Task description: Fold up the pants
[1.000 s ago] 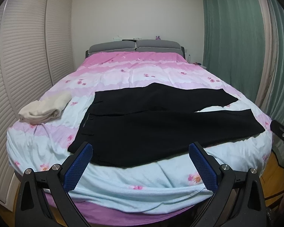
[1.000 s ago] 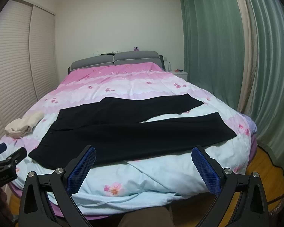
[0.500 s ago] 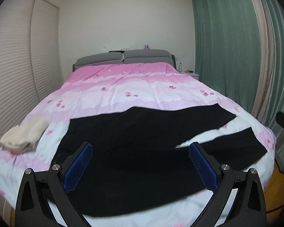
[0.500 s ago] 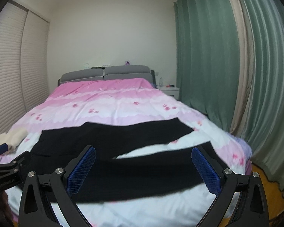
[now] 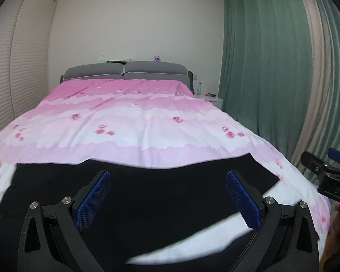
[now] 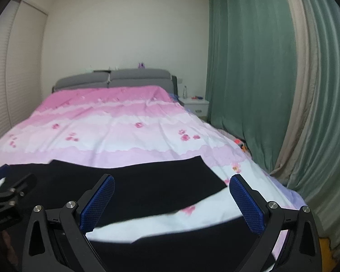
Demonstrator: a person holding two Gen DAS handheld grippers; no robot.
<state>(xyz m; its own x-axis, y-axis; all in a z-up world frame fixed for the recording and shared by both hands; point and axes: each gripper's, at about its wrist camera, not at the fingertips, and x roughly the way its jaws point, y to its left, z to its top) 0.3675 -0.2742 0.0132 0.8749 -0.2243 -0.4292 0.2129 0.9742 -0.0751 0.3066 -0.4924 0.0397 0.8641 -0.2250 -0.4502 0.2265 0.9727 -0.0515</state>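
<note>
The black pants (image 5: 161, 195) lie spread flat across the foot edge of the bed (image 5: 147, 122), legs splayed toward its right side, while the left gripper (image 5: 167, 200) and right gripper (image 6: 172, 202) hover above with jaws wide apart, apparently ready to pinch fabric.

A right gripper (image 6: 171, 200) is hovering with its blue pads (image 6: 97, 206) spread wide over black pants (image 6: 147, 188) that are lying flat across a pink-and-white duvet (image 6: 124, 131). A white strip of bedding is showing between the two legs. The left gripper (image 6: 10, 192) is poking in at the left edge. A grey headboard (image 6: 115, 78), a nightstand (image 6: 195, 105) and green curtains (image 6: 249, 79) are standing behind.
</note>
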